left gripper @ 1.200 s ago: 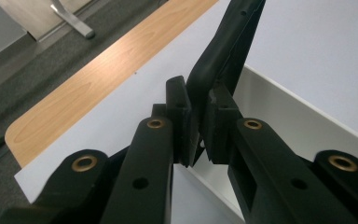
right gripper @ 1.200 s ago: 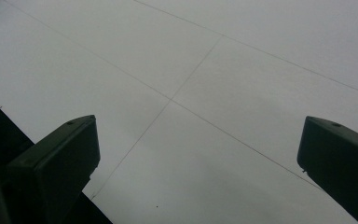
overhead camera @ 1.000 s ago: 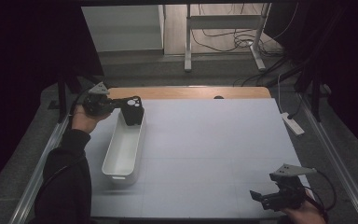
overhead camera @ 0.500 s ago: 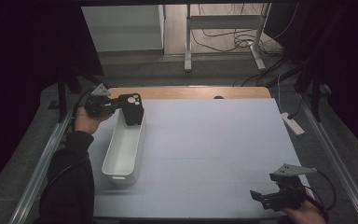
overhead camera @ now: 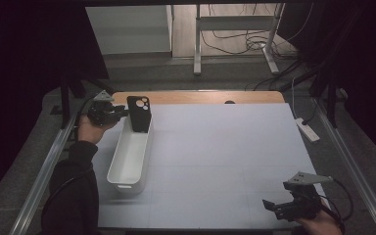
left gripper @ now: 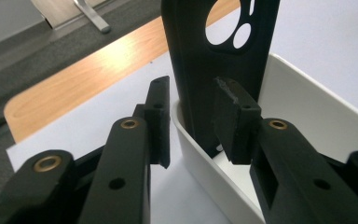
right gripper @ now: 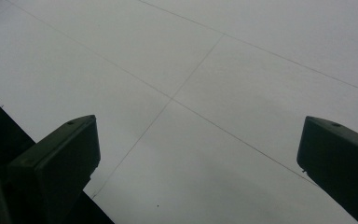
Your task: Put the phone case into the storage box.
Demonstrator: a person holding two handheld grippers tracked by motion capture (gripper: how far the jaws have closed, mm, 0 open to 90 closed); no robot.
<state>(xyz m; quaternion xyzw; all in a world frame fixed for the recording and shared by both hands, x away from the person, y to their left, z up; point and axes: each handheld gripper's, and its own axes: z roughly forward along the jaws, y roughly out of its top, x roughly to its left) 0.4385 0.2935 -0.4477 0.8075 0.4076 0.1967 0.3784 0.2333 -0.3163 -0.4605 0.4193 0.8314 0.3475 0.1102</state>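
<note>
A black phone case [overhead camera: 138, 115] with camera cut-outs stands upright in the far end of a long white bin [overhead camera: 127, 156], leaning on its end wall. My left gripper [overhead camera: 123, 113] sits just left of it. In the left gripper view the case [left gripper: 223, 56] rises beyond the jaws and its lower edge lies between the pads [left gripper: 161, 121]. The left gripper [left gripper: 196, 121] has just been opening and its pads stand off the case. My right gripper [overhead camera: 274, 205] rests at the near right of the table, open; in its own view the right gripper [right gripper: 196, 154] holds nothing above the white surface.
The white table top [overhead camera: 225, 152] has a wooden strip [overhead camera: 200, 97] along its far edge. A white power strip [overhead camera: 306, 129] lies off the right edge. Metal rails run down both sides, and desk legs with cables stand behind.
The left gripper has let go of the case and drawn back a little to the left. The case stays standing in the bin. The right gripper has not moved.
</note>
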